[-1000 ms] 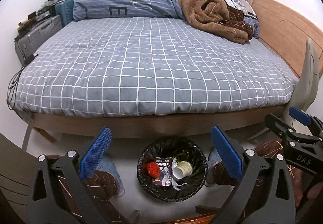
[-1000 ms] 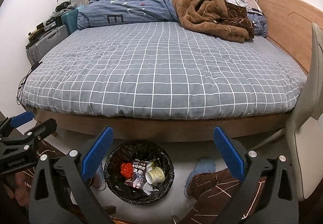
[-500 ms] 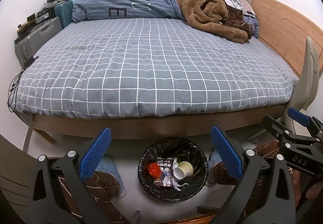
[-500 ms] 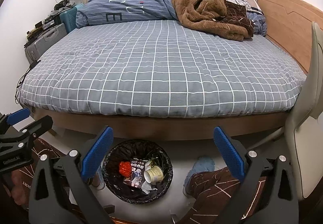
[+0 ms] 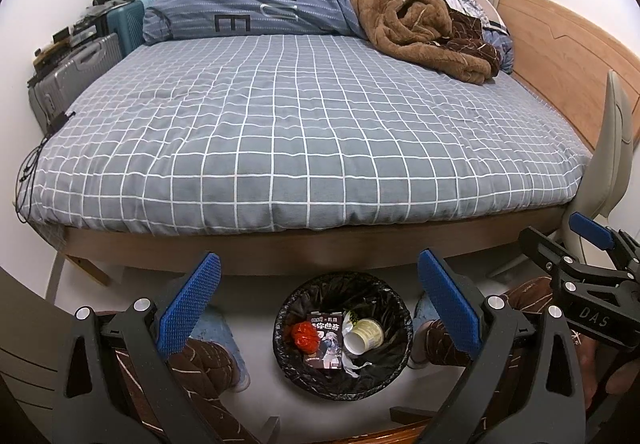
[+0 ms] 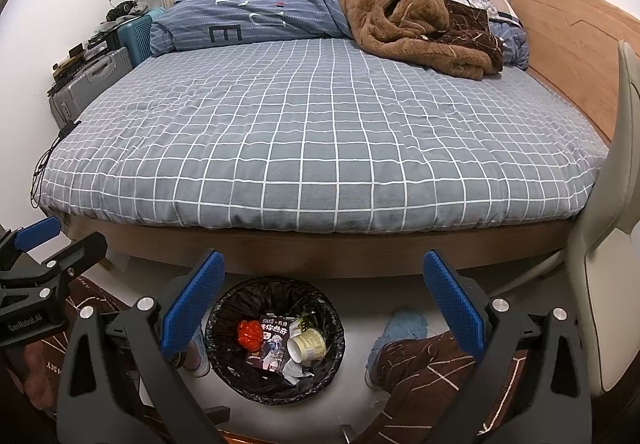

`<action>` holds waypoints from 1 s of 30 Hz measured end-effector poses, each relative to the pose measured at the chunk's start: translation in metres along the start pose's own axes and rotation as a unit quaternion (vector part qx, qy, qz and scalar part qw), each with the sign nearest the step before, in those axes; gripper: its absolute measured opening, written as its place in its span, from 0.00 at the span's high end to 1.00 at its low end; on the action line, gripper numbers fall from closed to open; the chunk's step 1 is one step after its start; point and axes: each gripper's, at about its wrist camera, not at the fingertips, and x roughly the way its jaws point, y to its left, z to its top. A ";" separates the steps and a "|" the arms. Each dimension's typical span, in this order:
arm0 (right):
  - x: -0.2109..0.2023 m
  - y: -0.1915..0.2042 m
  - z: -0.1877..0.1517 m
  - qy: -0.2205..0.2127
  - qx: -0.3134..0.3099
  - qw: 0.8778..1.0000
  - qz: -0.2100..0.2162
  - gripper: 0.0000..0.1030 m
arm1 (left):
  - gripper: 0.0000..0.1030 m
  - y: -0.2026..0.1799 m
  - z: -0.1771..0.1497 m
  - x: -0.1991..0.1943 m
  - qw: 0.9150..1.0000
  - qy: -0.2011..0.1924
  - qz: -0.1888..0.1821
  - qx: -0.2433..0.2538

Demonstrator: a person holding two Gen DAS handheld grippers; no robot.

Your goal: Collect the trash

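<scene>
Both grippers hung spread wide and empty over the round bin, which sat on the floor before the bed. The left gripper saw its partner's clamp at right; the right gripper alone showed more of the smooth chair. Crinkled black liner held a paper cup, a red wad and a glossy packet.

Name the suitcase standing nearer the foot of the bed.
The silver suitcase; the teal suitcase stands behind it, toward the striped duvet.
</scene>
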 end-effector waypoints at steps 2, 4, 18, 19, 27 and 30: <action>0.000 0.001 0.000 -0.001 -0.001 1.000 0.001 0.07 | 0.06 0.001 0.000 0.001 1.000 0.000 0.000 0.001; 0.000 0.001 0.000 0.000 -0.001 1.000 0.001 0.07 | 0.06 0.001 0.000 0.001 1.000 0.000 0.000 0.002; 0.000 0.002 0.000 0.001 -0.001 1.000 0.001 0.07 | 0.06 0.003 -0.001 0.003 1.000 0.009 0.012 0.001; 0.000 0.002 0.000 0.001 0.000 1.000 0.001 0.07 | 0.06 0.002 -0.001 0.004 1.000 0.011 0.012 0.001; 0.000 0.004 -0.001 0.001 0.000 1.000 0.001 0.07 | 0.06 0.000 -0.001 0.003 1.000 0.004 0.026 0.004; 0.000 0.005 -0.002 0.002 0.001 1.000 0.002 0.07 | 0.06 0.000 0.000 0.004 1.000 0.008 0.021 0.004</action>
